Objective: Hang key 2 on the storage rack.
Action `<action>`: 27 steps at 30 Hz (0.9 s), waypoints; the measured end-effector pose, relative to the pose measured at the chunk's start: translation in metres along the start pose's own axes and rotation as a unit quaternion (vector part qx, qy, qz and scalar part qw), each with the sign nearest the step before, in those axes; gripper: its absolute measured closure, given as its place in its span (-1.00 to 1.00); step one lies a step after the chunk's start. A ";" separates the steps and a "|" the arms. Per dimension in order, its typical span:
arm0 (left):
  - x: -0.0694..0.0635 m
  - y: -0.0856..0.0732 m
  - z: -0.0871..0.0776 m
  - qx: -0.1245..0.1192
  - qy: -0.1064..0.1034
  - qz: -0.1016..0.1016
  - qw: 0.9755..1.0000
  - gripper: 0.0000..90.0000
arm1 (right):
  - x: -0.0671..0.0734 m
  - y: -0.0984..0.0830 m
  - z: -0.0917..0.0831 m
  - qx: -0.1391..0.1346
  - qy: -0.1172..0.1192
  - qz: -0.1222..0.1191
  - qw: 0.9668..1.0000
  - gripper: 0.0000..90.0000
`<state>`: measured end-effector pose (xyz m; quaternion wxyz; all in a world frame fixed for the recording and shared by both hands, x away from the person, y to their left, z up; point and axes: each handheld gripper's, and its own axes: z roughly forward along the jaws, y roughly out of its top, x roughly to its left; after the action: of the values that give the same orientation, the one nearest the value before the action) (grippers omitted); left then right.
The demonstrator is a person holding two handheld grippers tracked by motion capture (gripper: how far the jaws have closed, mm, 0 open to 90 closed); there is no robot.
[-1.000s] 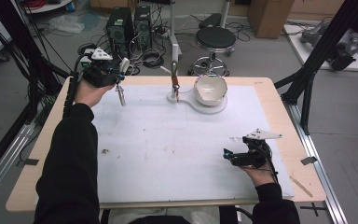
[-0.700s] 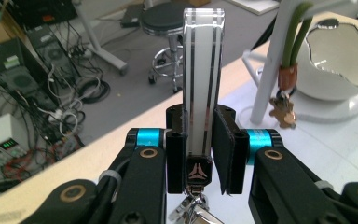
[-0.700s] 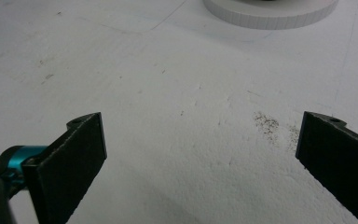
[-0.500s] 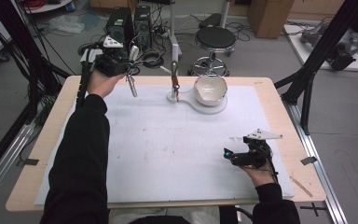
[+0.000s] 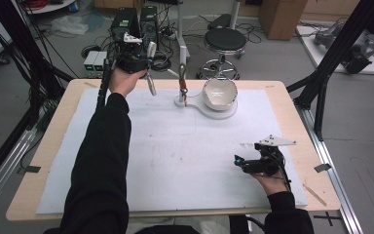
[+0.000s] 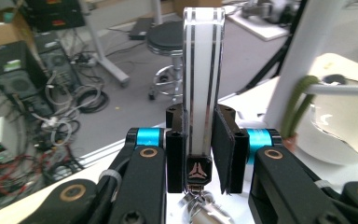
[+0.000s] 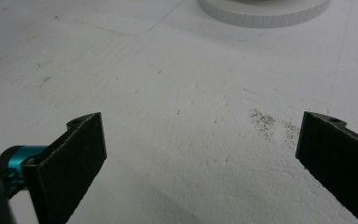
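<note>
here a white mat (image 5: pixel 175 161) covers the wooden table (image 5: pixel 292 102); left gripper (image 6: pixel 199 154) clamps a white bar (image 6: pixel 202 70), right gripper (image 7: pixel 200 163) gapes.

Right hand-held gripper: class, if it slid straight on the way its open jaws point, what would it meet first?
Bare white table cover lies ahead of the right hand-held gripper; the first thing in line looks to be the round white base under the bowl, though depth is uncertain.

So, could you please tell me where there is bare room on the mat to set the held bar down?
The mat is bare across its middle, from the left sleeve over to the right gripper, and along the near edge. It is crowded only at the far edge, around the stand and the bowl.
</note>
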<state>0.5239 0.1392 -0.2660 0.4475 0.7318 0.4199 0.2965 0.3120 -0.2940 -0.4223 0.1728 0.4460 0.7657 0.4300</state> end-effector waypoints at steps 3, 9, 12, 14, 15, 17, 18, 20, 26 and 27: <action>-0.001 0.001 0.005 -0.018 0.010 -0.005 1.000 0.68 | 0.001 0.000 0.000 0.000 0.001 0.000 1.000 -0.98; -0.002 0.001 0.015 -0.027 0.027 -0.024 0.999 0.68 | 0.001 -0.001 -0.001 0.000 0.001 0.000 1.000 -0.98; -0.005 0.006 0.020 -0.027 0.032 -0.023 0.999 0.68 | 0.000 -0.001 0.000 -0.001 0.001 -0.002 1.000 -0.98; -0.010 0.009 0.024 -0.028 0.034 -0.020 0.999 0.68 | 0.001 0.000 0.000 0.000 0.001 0.000 1.000 -0.98; -0.012 0.010 0.025 -0.027 0.035 -0.017 0.999 0.68 | 0.001 0.000 0.001 0.001 0.001 -0.001 1.000 -0.98; -0.016 0.011 0.029 -0.030 0.039 -0.016 0.999 0.68 | 0.001 0.000 0.001 0.002 0.001 -0.002 1.000 -0.98; -0.019 0.011 0.030 -0.032 0.044 -0.011 0.998 0.68 | 0.000 0.000 0.001 0.003 0.001 -0.004 1.000 -0.98; -0.023 0.011 0.034 -0.032 0.046 -0.004 0.998 0.68 | 0.001 0.000 0.002 0.006 0.001 -0.004 1.000 -0.98; -0.027 0.011 0.045 -0.034 0.051 -0.004 0.998 0.68 | 0.000 -0.001 0.002 0.007 0.001 -0.005 1.000 -0.98; -0.028 0.011 0.046 -0.039 0.052 -0.006 0.998 0.68 | 0.000 -0.001 0.002 0.007 0.001 -0.003 1.000 -0.98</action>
<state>0.5519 0.0933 -0.2767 0.4547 0.6953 0.4348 0.3475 0.3125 -0.2932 -0.4240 0.1708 0.4443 0.7702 0.4245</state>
